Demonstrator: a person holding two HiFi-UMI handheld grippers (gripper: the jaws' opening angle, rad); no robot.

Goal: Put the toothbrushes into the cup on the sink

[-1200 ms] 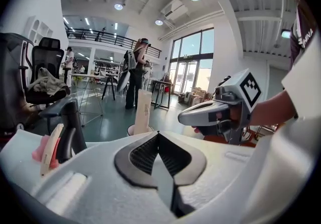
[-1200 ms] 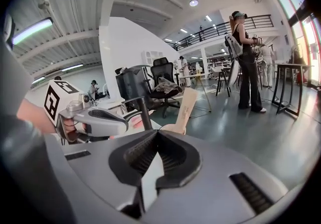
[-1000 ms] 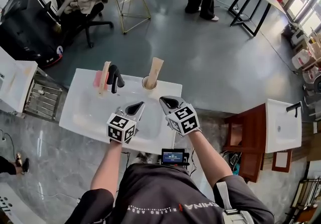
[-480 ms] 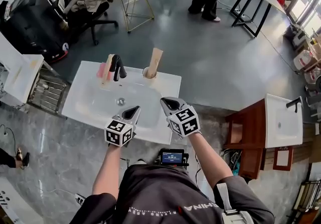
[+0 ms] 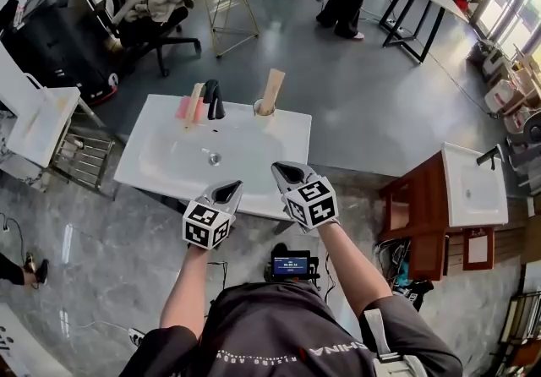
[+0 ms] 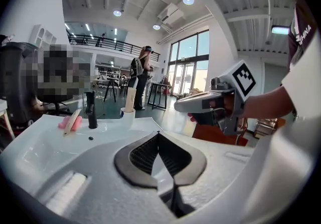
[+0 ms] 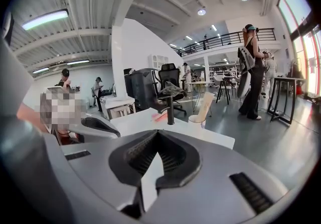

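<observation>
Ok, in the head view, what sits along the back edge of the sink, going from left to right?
pink toothbrush → black tap → cup

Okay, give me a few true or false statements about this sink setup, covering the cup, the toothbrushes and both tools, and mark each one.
1. The left tool and the right tool are both shut with nothing between their jaws. True.
2. The cup is empty. False: a beige toothbrush stands in it.
3. A pink toothbrush lies on the sink beside the black faucet. True.
4. The cup stands on the floor. False: it stands on the sink's back rim, to the right of the faucet in the head view.
</observation>
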